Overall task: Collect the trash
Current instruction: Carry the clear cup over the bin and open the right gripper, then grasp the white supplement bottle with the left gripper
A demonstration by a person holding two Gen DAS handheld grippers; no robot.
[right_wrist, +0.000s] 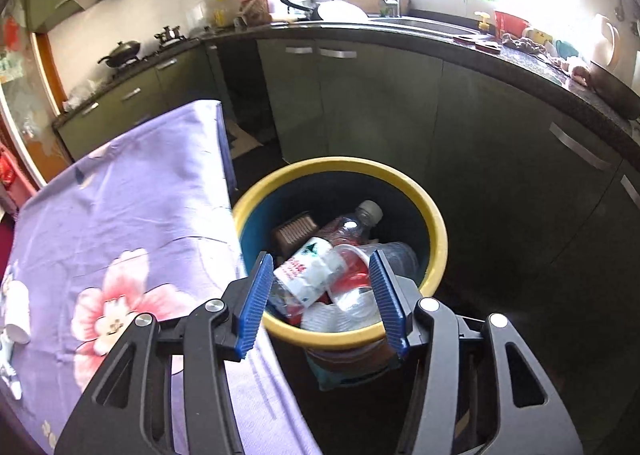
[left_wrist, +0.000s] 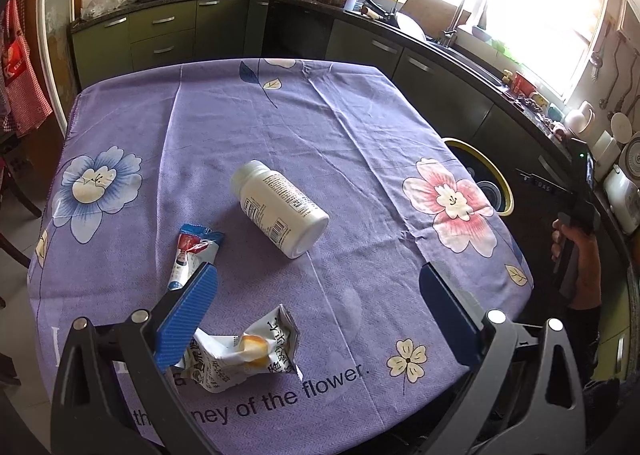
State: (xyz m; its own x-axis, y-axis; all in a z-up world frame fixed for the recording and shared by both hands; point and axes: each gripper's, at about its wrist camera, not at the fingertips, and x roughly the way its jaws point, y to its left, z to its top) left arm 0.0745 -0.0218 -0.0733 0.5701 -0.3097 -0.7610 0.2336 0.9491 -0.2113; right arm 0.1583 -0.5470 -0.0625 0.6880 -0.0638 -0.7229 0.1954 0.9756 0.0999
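Note:
On the purple flowered tablecloth [left_wrist: 320, 115] a white pill bottle [left_wrist: 280, 207] lies on its side. A blue and red sachet [left_wrist: 192, 255] lies to its left, and a crumpled white wrapper [left_wrist: 248, 347] lies nearer me. My left gripper [left_wrist: 316, 271] hangs open and wide above them, its left finger over the wrapper's edge. My right gripper [right_wrist: 320, 255] is open over the yellow-rimmed bin [right_wrist: 340, 167], with nothing pressed between its pads. Plastic bottles [right_wrist: 316, 267] lie in the bin. A brown and teal packet [right_wrist: 340, 367] shows below the near rim; whether it touches anything I cannot tell.
The bin [left_wrist: 486, 179] stands on the floor off the table's right edge. A person's hand [left_wrist: 576, 239] holds the other gripper there. Dark green cabinets [right_wrist: 380, 95] and a cluttered counter with a sink ring the room behind.

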